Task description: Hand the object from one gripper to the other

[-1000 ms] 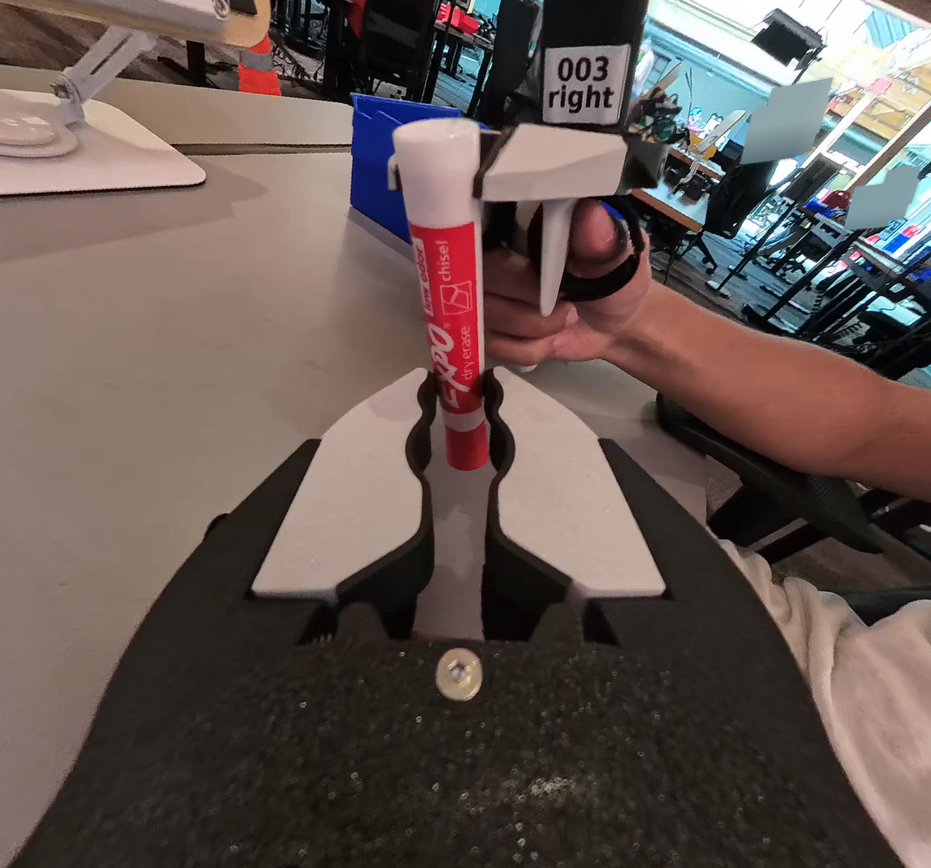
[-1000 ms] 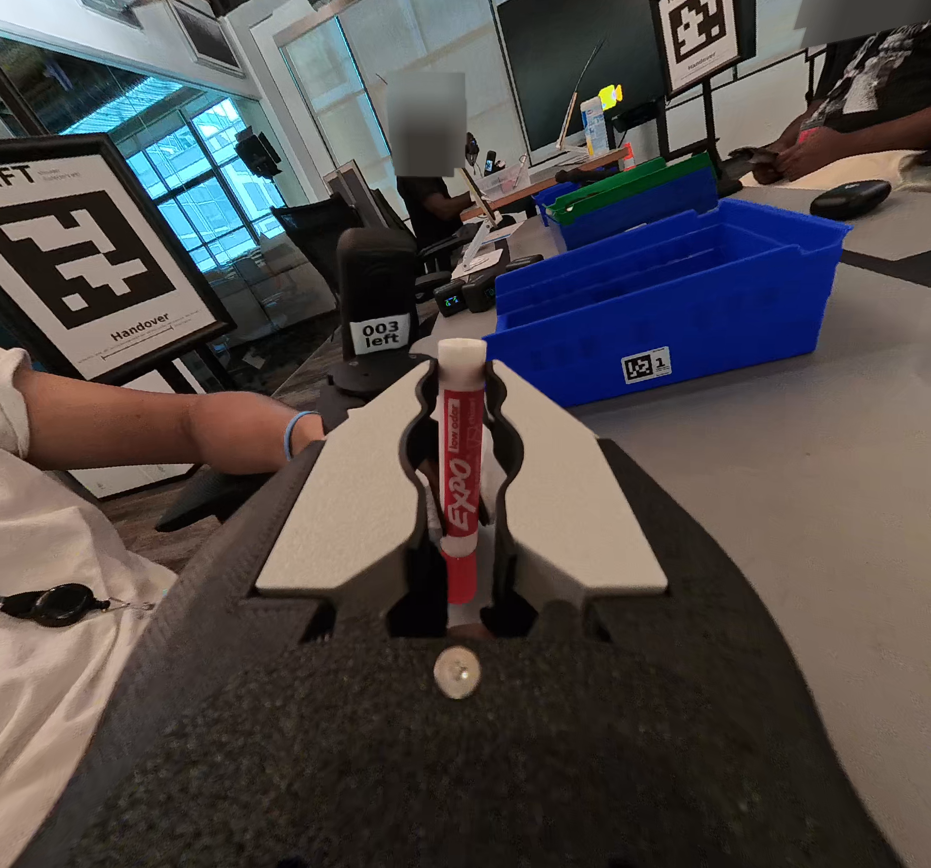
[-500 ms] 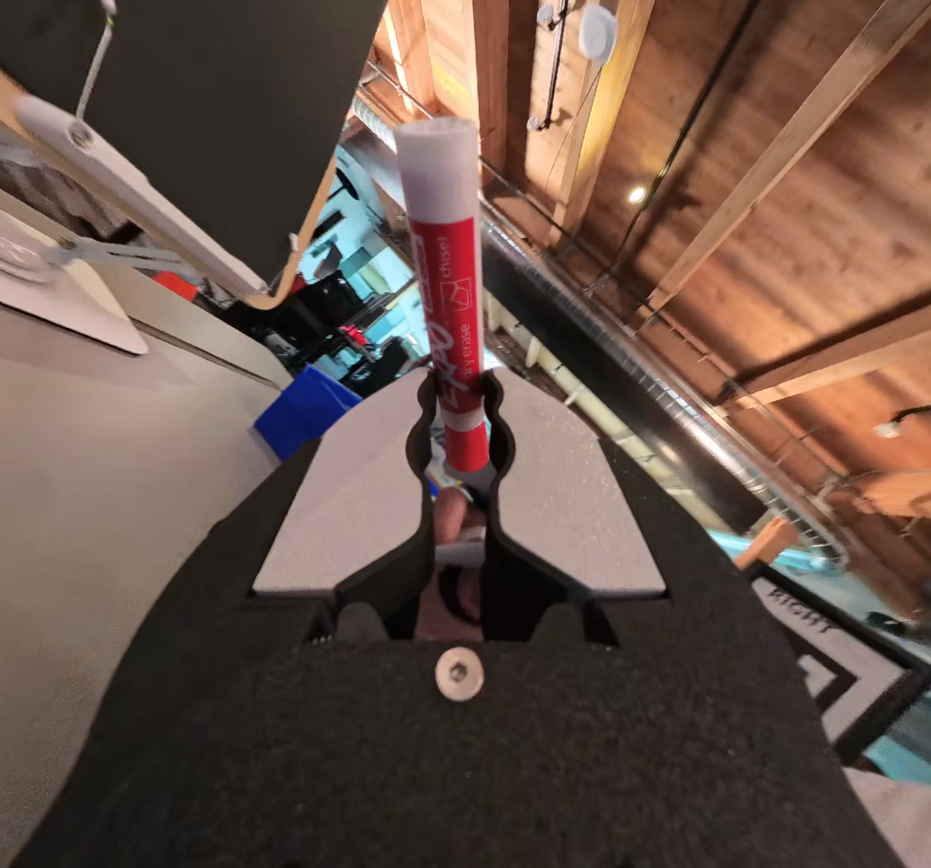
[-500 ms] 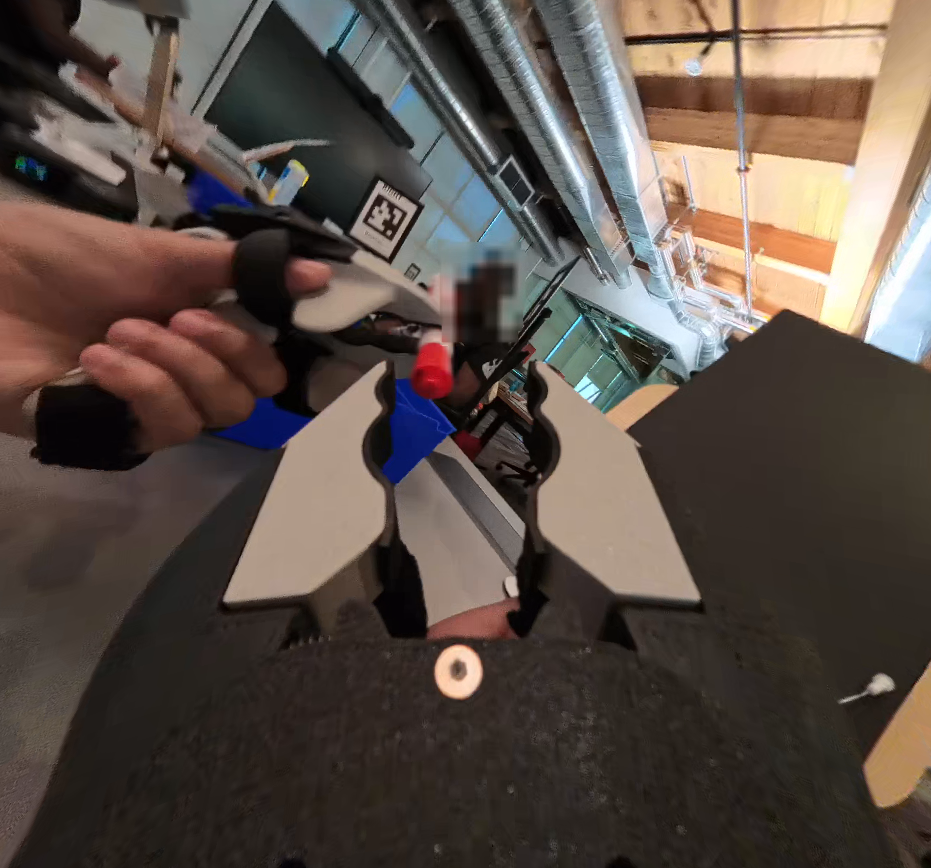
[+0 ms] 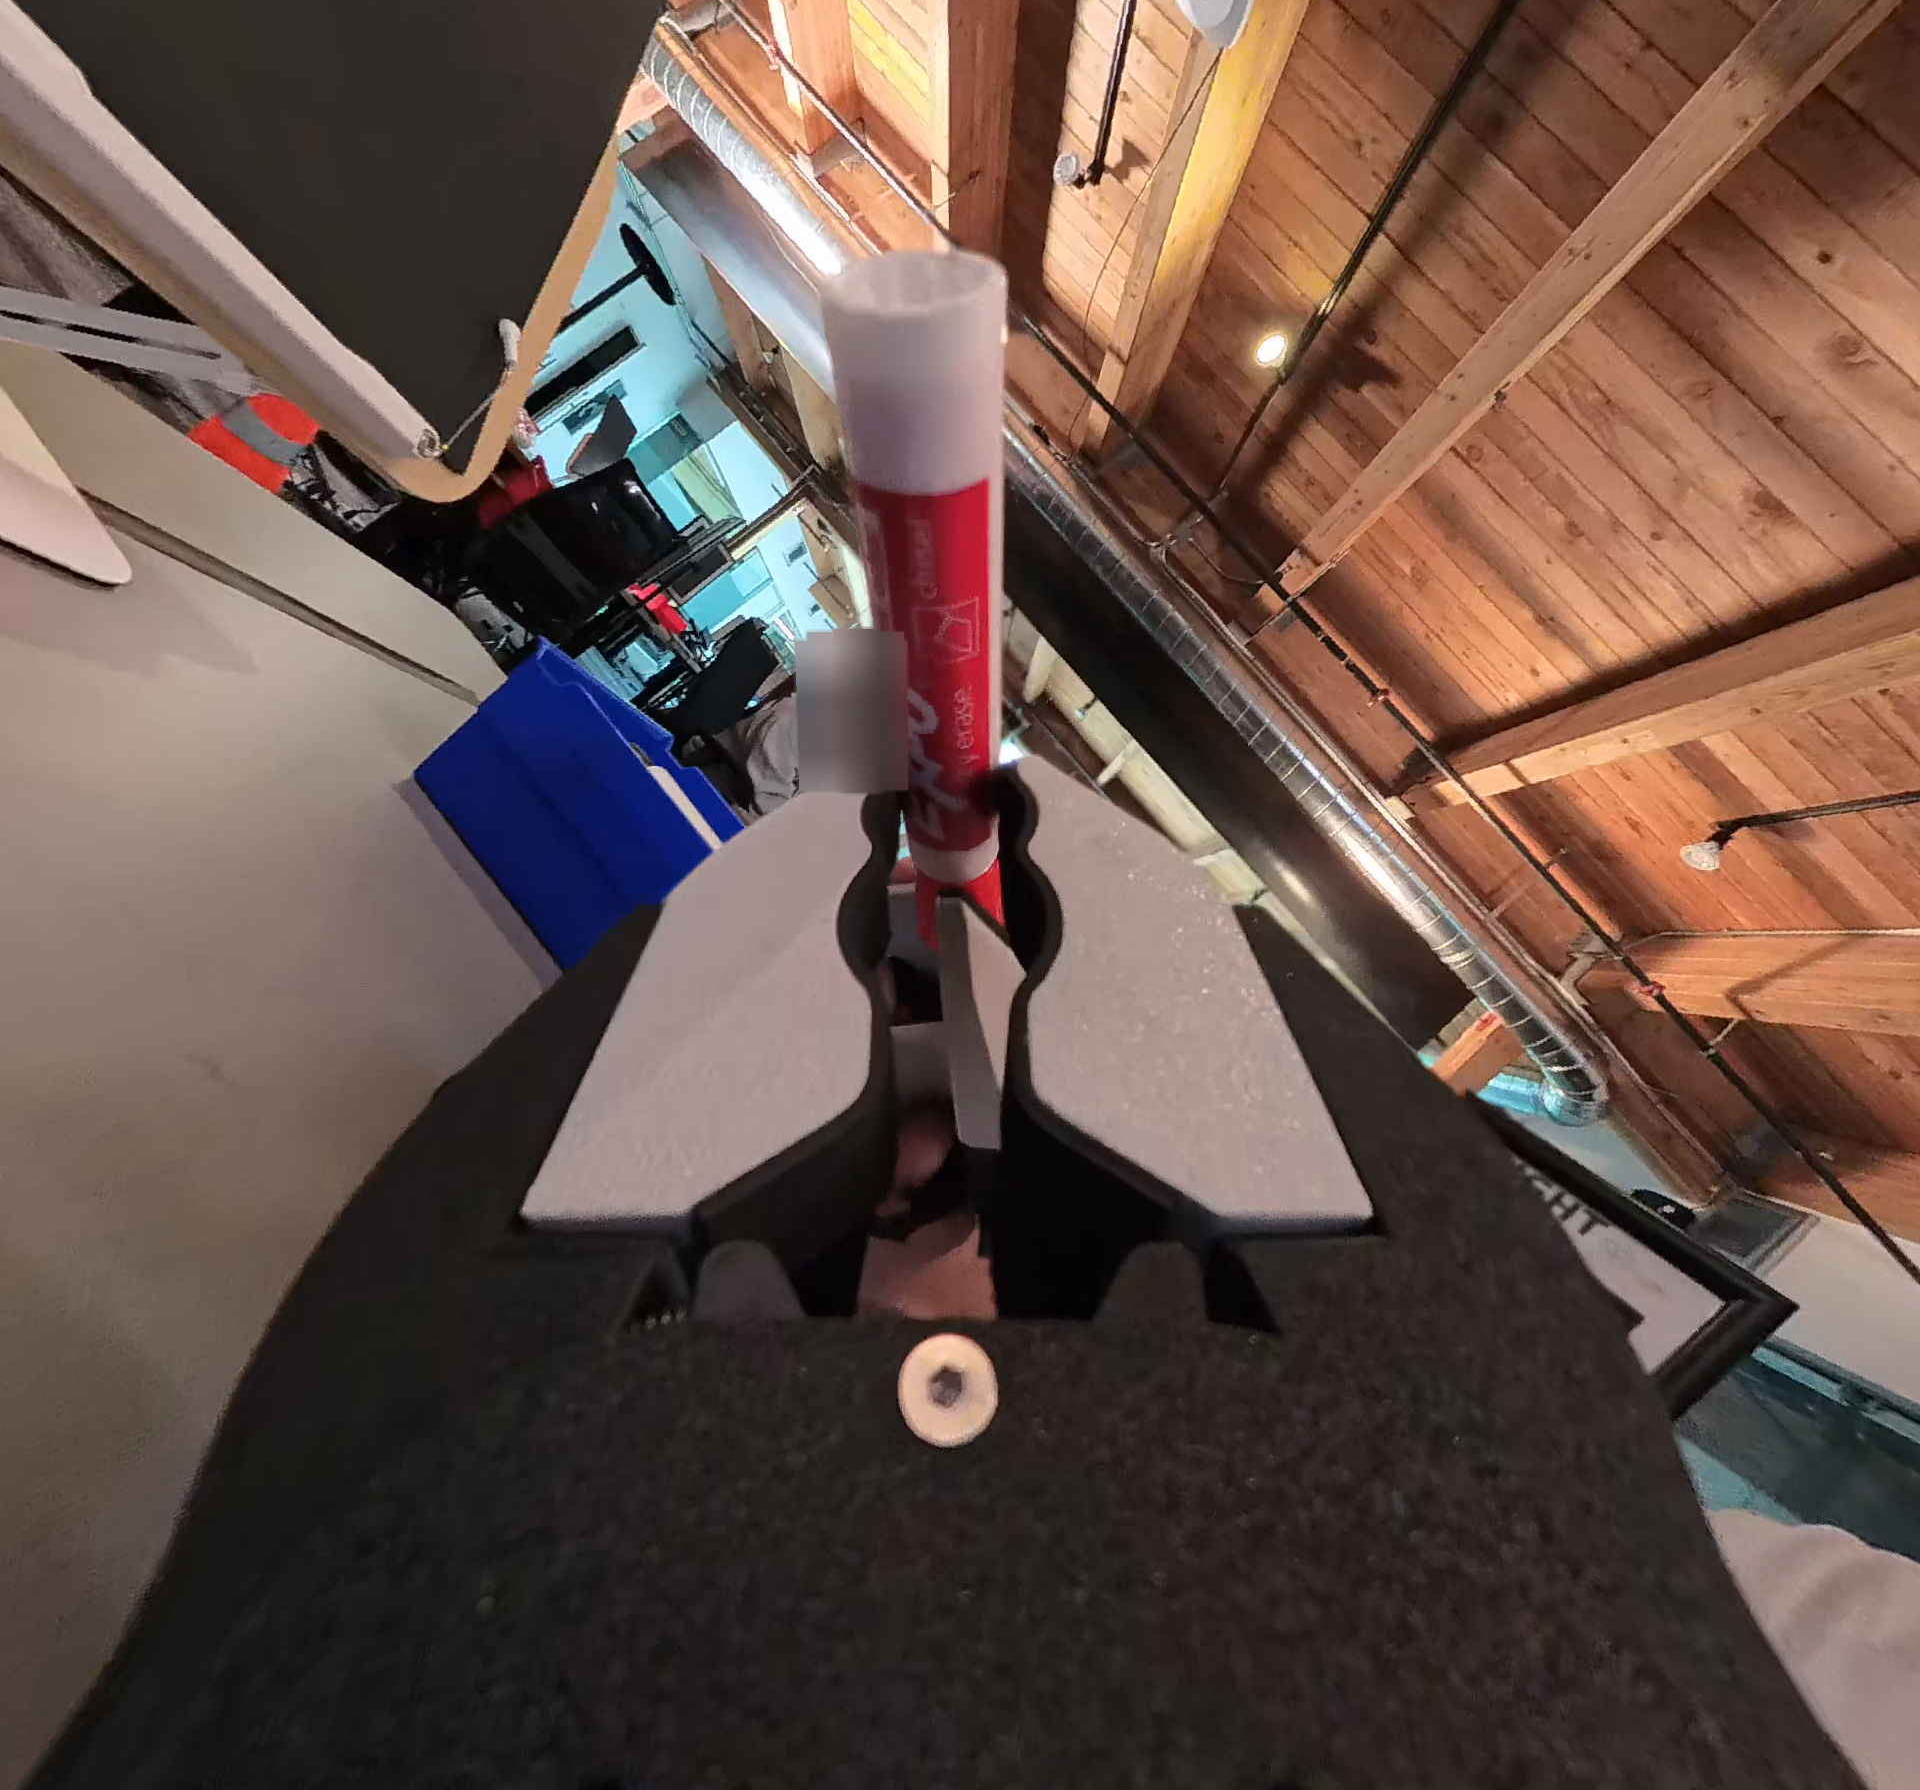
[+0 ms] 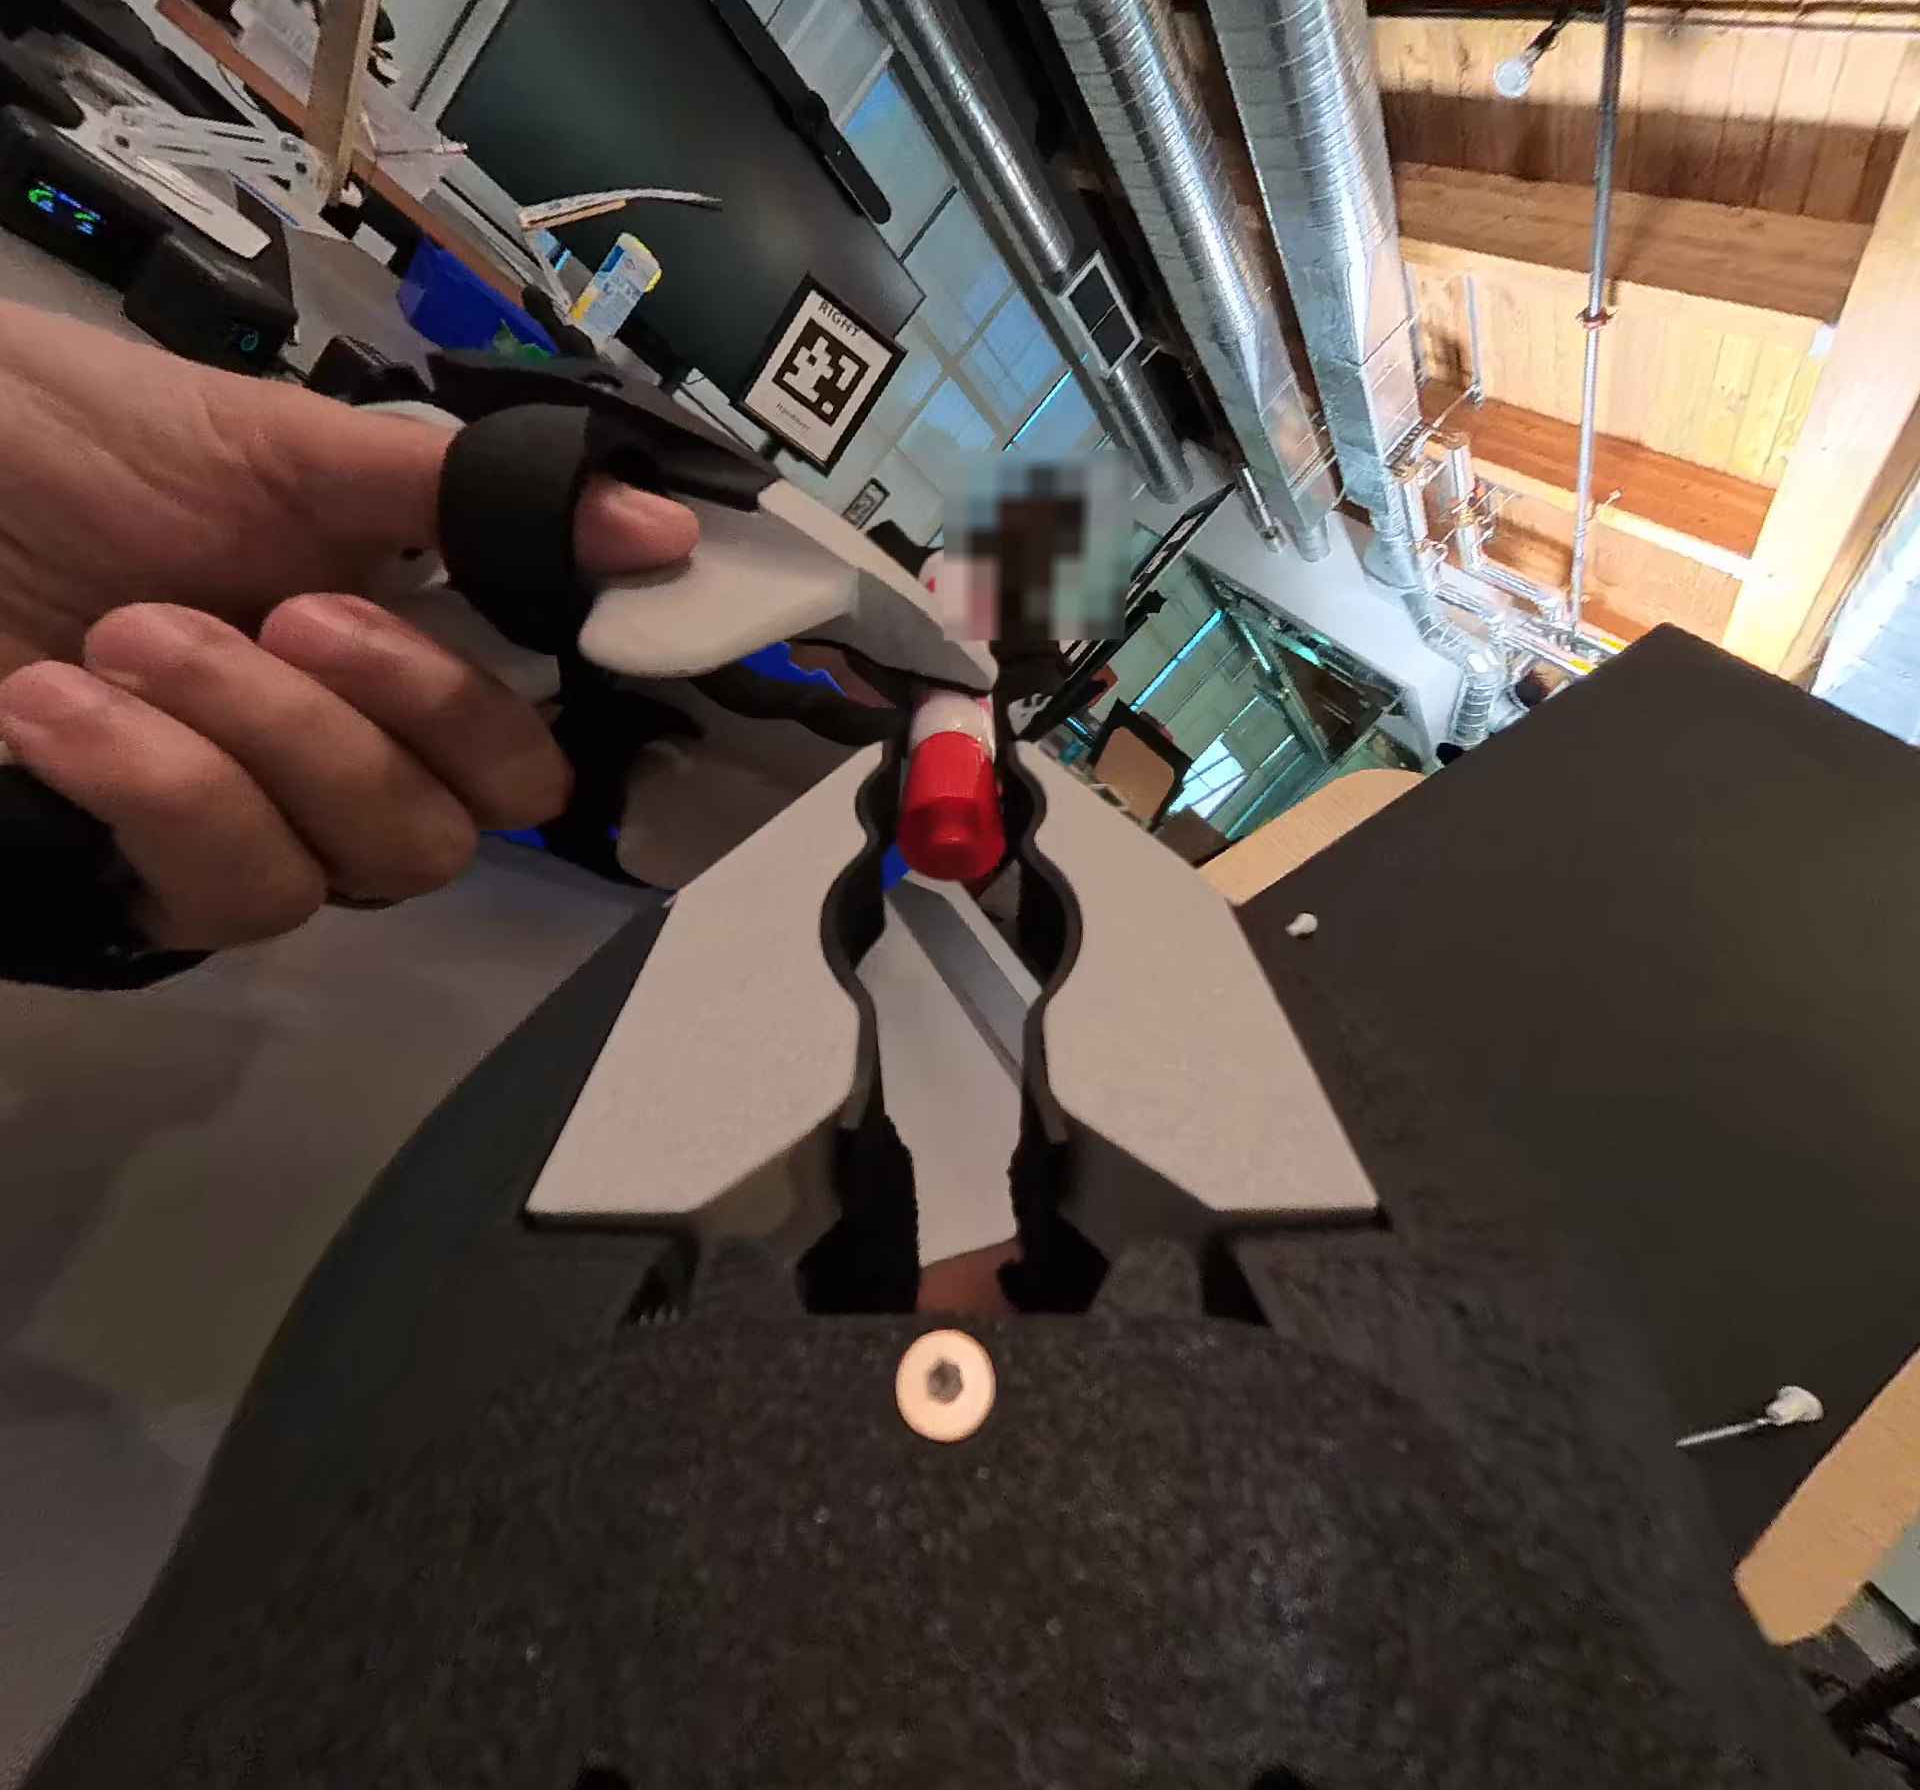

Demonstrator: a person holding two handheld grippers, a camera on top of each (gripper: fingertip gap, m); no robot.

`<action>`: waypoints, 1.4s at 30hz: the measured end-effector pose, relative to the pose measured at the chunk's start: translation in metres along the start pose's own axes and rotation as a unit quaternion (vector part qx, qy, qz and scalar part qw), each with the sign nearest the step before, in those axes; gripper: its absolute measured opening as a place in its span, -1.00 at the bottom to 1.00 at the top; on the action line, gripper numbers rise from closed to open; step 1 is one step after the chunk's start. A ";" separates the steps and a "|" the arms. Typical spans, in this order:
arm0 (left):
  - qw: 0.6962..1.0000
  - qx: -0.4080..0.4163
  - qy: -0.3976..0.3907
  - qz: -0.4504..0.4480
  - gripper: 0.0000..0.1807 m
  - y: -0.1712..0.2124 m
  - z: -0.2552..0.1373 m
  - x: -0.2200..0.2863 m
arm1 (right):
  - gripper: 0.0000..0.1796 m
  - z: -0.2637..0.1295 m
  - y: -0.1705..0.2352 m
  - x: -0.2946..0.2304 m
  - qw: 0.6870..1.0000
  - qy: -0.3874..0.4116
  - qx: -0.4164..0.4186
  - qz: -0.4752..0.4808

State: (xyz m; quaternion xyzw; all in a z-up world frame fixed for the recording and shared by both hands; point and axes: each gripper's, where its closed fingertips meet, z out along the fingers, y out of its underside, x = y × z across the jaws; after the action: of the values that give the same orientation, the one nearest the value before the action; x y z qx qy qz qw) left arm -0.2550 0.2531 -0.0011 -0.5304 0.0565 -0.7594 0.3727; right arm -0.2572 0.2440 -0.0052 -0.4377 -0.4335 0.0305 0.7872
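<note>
A: Where is the marker?

B: Up in the air, clear of the grey surface. The left hand-held gripper is clamped on its lower barrel, just above the red cap. The white end points toward the wooden ceiling.

A: And from the other side?

B: In the right wrist view the red cap pokes toward the camera. It sits between the tips of the right hand-held gripper. Those two grey fingers stand a little apart, with a gap on both sides of the cap. I cannot tell whether either tip touches it.

A: Who holds the left one?

B: A person's hand, at the left edge of the right wrist view. One finger goes through a black strap on the grey trigger.

A: Anything else nearby?

B: A blue bin stands on the surface behind the left hand-held gripper. A framed black-and-white marker sign stands farther back, beside a dark screen.
</note>
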 end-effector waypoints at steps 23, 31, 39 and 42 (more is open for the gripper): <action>0.587 -0.397 -0.257 0.657 -0.21 0.022 -0.052 -0.070 | -0.80 -0.015 0.015 -0.007 0.903 -0.264 -0.078 0.330; 0.482 -0.367 -0.293 0.739 -0.77 0.021 -0.047 -0.071 | -0.80 -0.009 0.010 -0.013 0.908 -0.262 -0.121 0.303; 0.628 -0.326 -0.277 0.650 -0.79 0.024 -0.039 -0.064 | -0.55 -0.013 -0.005 0.003 0.887 -0.252 -0.049 0.384; 0.776 -0.273 -0.195 0.534 -0.78 0.028 -0.026 -0.040 | -0.44 -0.014 0.012 0.015 0.848 -0.240 -0.050 0.470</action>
State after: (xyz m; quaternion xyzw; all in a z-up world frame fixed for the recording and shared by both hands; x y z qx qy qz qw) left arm -0.2564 0.2501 -0.0568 -0.6308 0.4619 -0.2716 0.5612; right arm -0.2339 0.2481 -0.0076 -0.6065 -0.3526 0.4794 0.5274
